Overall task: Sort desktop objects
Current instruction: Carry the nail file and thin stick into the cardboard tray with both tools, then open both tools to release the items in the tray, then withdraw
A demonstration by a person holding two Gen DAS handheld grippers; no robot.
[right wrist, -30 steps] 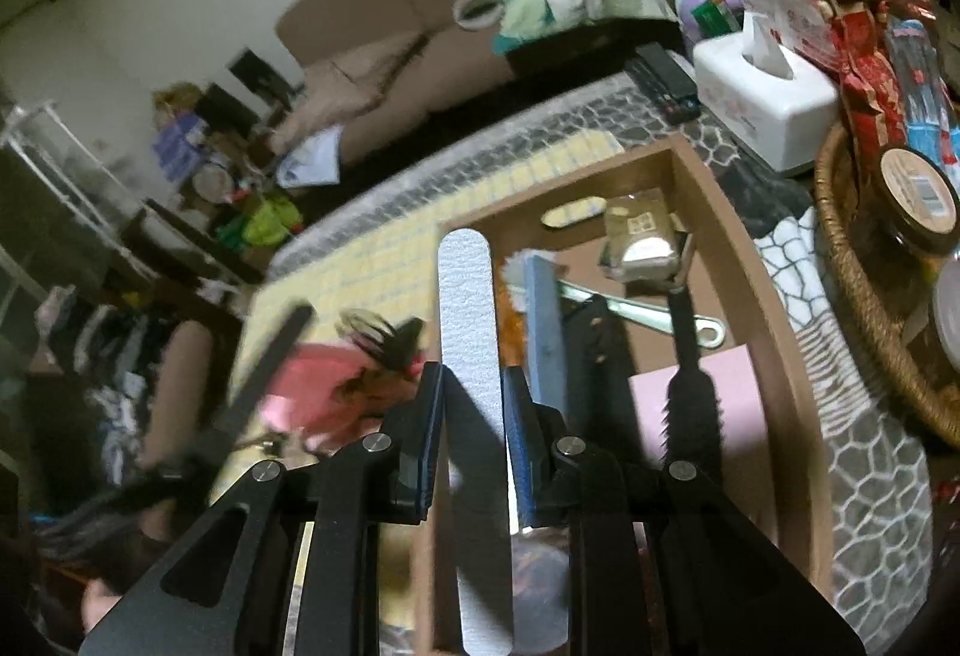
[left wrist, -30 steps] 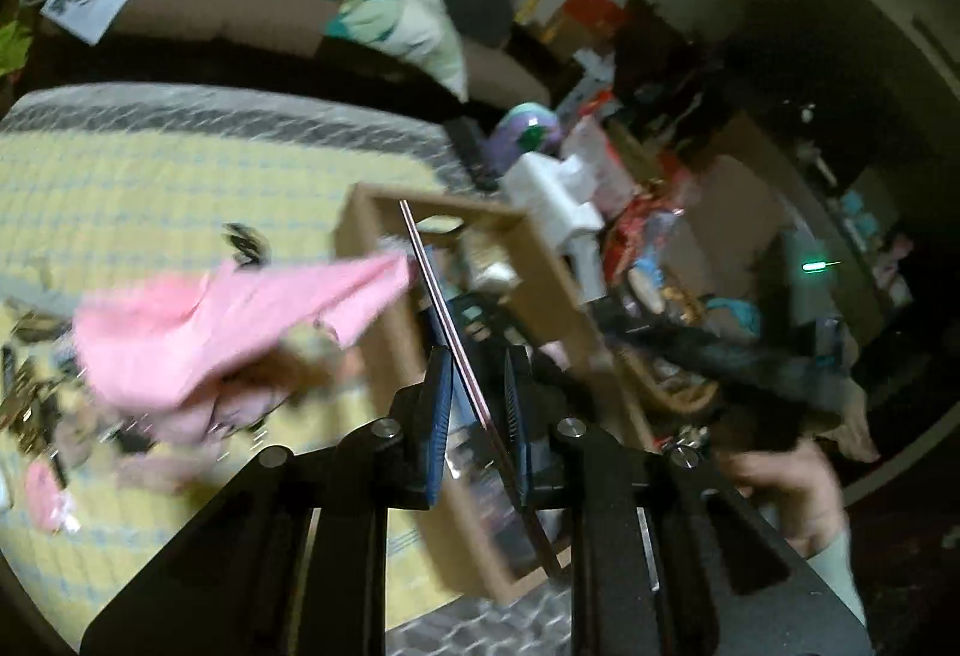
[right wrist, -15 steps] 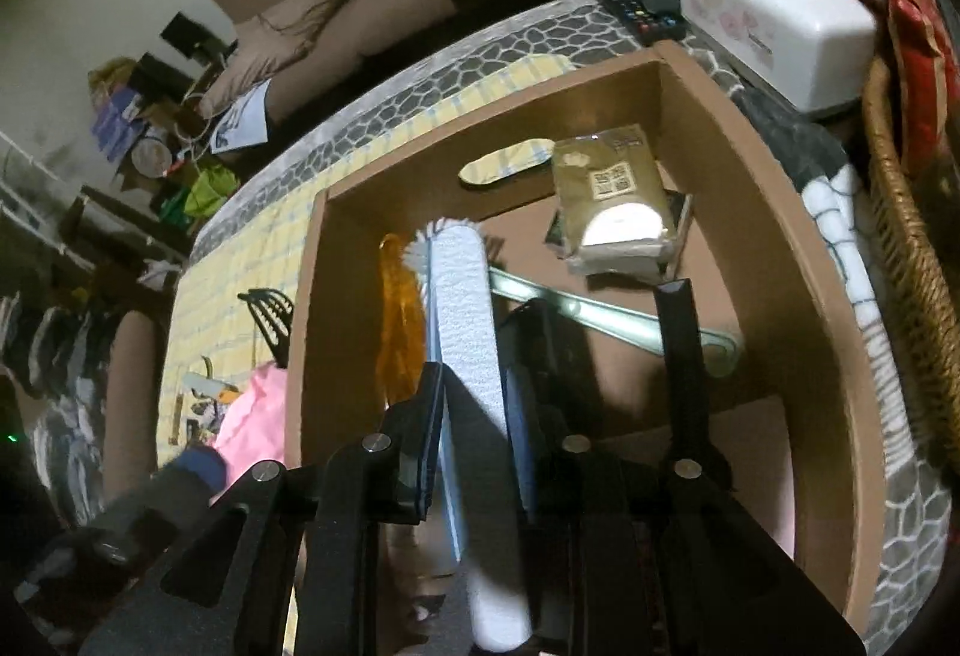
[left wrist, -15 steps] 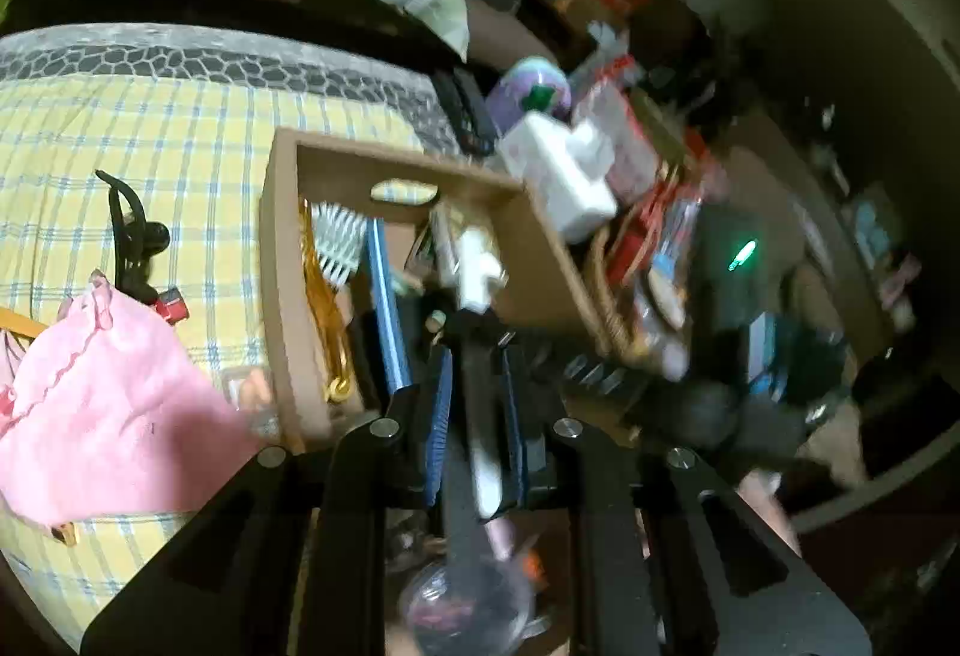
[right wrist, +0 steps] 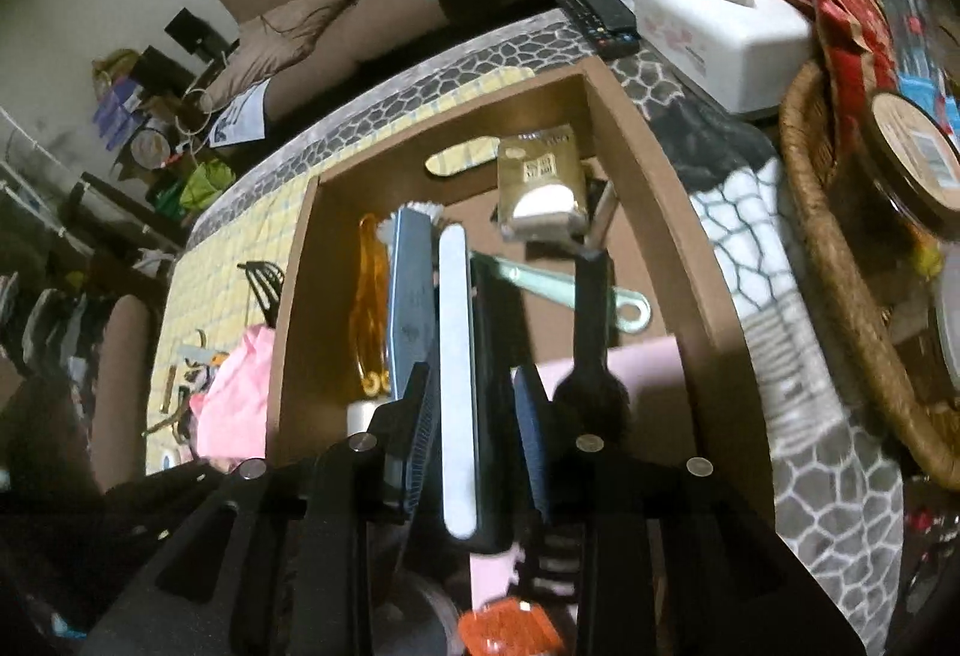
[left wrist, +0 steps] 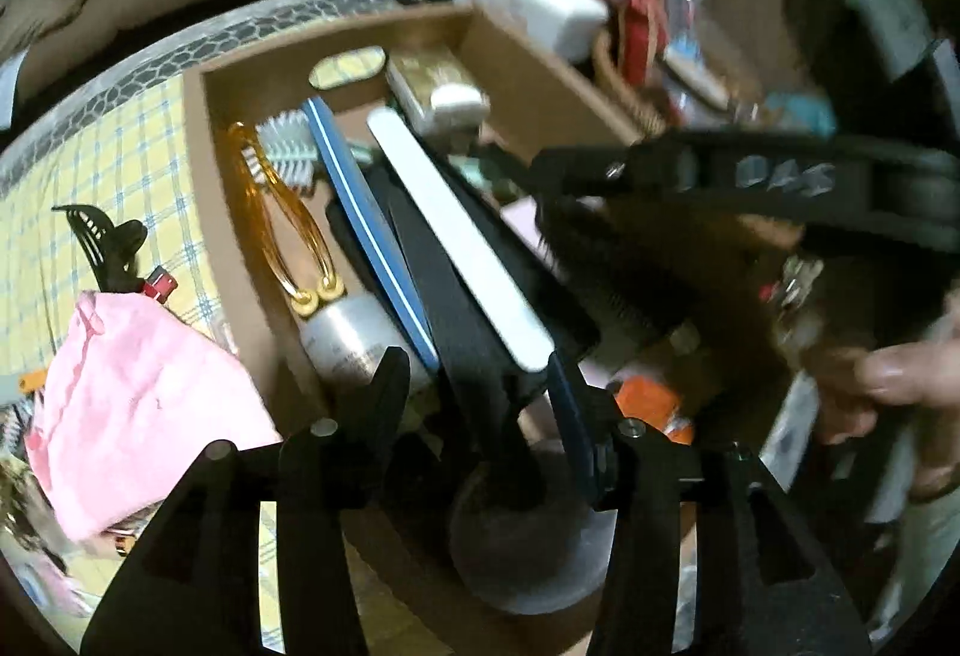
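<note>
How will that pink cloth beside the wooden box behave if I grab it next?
The pink cloth lies crumpled and draped over clutter on the yellow checked tablecloth, so it is probably floppy and light. A pinch would likely lift only a fold while the rest hangs. Small items beneath it, partly hidden, might snag or drag along.

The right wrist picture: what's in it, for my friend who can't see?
The right gripper, fingers open, hovers over a brown wooden tray with a long white nail file lying between them. Beside the file lie a blue nail file and an amber hair clip; a white tissue box stands beyond the tray.
</note>
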